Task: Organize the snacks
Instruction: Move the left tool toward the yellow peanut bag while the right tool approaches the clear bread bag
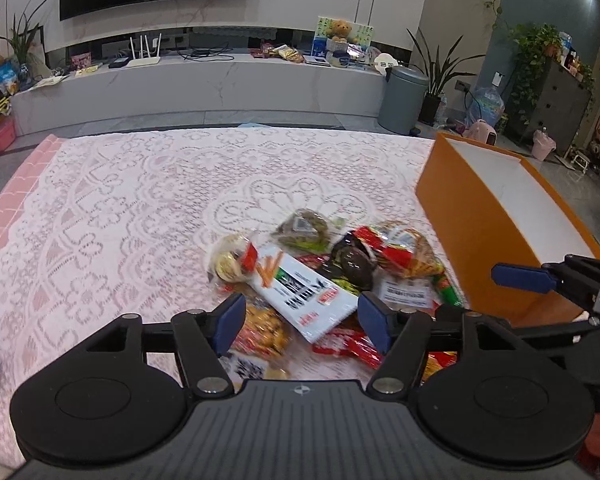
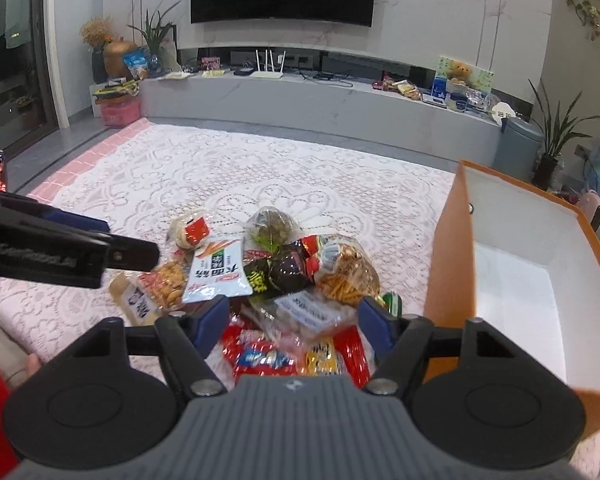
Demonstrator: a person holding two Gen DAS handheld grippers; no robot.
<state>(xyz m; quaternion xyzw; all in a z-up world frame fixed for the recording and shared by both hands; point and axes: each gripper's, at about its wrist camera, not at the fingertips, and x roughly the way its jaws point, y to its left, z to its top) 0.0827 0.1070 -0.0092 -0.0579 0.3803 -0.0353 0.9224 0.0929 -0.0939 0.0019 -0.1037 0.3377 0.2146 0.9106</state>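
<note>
A heap of snack packets lies on the pink lace cloth. Among them are a white packet with black lettering, a dark round packet, a bag of brown sticks and red wrappers. My left gripper hovers open over the near side of the heap, the white packet's corner between its pads without contact. My right gripper is open too, above a clear packet with a white label. An orange box with a white inside stands just right of the heap.
In the left wrist view a blue pad of the right gripper reaches in before the orange box. In the right wrist view the left gripper's black finger crosses from the left. Beyond the table are a grey bin and a TV bench.
</note>
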